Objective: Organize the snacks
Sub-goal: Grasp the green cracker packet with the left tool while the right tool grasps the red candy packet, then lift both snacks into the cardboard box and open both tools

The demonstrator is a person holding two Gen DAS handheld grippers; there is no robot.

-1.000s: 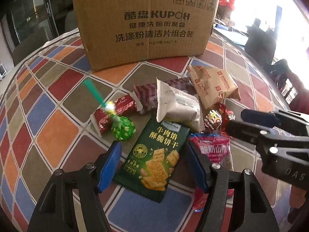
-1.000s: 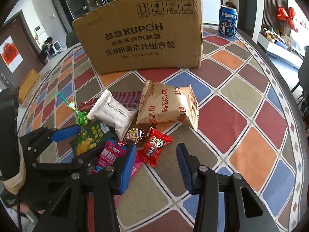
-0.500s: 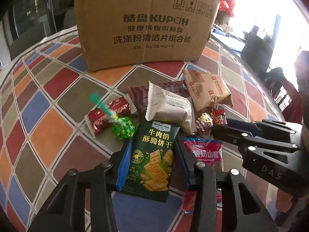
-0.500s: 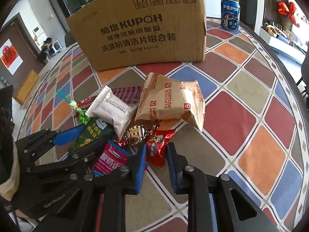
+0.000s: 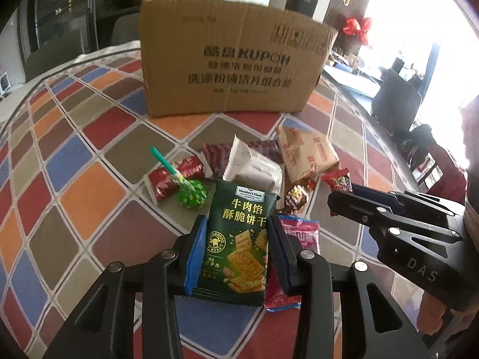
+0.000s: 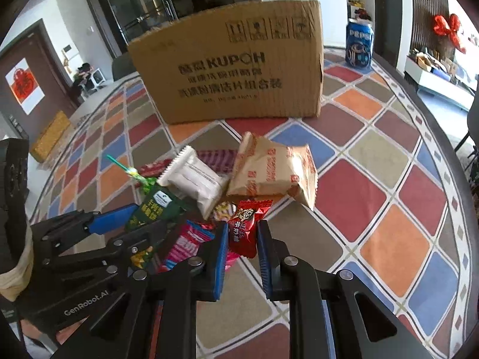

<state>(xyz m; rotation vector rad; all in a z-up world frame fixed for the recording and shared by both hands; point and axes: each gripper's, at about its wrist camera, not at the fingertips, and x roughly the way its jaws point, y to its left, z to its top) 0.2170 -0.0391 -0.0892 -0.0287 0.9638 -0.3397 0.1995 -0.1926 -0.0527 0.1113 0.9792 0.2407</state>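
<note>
The jaws of the left gripper, which have just been closing, are clamped on the green cracker packet, while those of the right gripper are pinched on the red candy. Both snacks are held just above the pile on the patterned table, in front of the cardboard box. Each is best lifted clear before being carried over the box's near wall, so that the pink packet and neighbouring wrappers are not dragged along.

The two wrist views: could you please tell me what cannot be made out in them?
- Inside of the brown cardboard box: hidden in both views by its own front wall.
- Small print on the box: blurred in both views.
- Pink snack packet: in the left wrist view mostly covered by the left tongs and the dark green biscuit packet.
- Dark red striped wrapper: in the right wrist view largely behind the white sealed packet.
</note>
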